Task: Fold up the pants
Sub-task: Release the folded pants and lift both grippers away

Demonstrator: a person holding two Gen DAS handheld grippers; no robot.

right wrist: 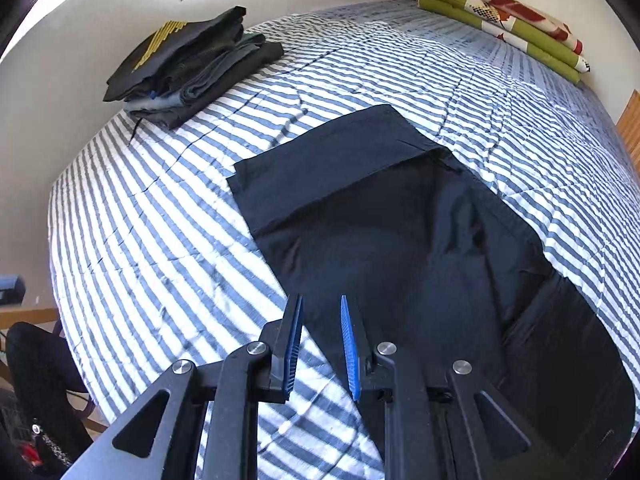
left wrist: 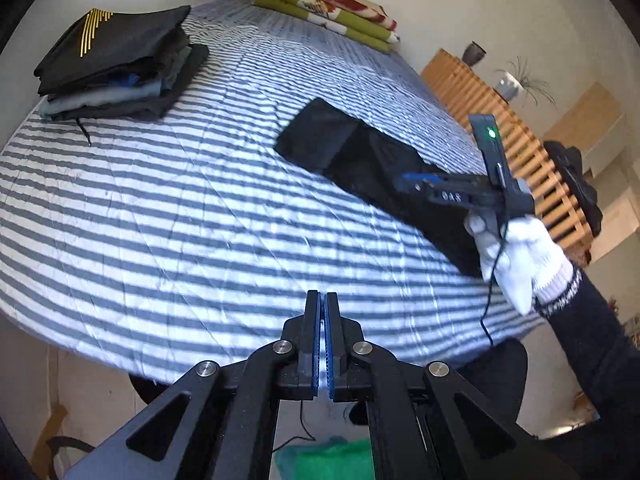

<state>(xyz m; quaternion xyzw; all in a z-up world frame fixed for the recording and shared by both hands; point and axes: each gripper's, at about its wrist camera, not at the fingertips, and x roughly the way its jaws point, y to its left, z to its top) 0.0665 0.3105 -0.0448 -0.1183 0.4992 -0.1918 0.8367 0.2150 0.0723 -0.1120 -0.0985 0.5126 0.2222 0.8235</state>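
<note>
The bed (right wrist: pixel 168 240), under its blue-and-white striped cover, carries everything here. At its far corner by the wall lies a folded green and red blanket (right wrist: pixel 508 20); toward the far left edge sits a stack of folded clothes (right wrist: pixel 188 68), dark garments with a gold-striped one on top, which I take to be work already finished.

The dark pants (right wrist: pixel 400 240) lie along the near right side of the bed, running from the near edge in toward the middle. They look narrowed to a long strip, legs one upon the other, and the far end seems turned back over itself, giving a flat doubled panel with a clean crease. The nearer part is looser, with wrinkles and a slack bulge by the near edge. So I'd judge the folding about midway: at least one more fold and some smoothing remain, then the move to the stack.

The right gripper (right wrist: pixel 320 344) hovers just above the near left edge of the pants, its blue pads spread and holding nothing. The left gripper (left wrist: pixel 322 340) is off the cloth by the near edge, pads pressed together, empty. A white-gloved hand (left wrist: pixel 516 256) grips the right tool.
</note>
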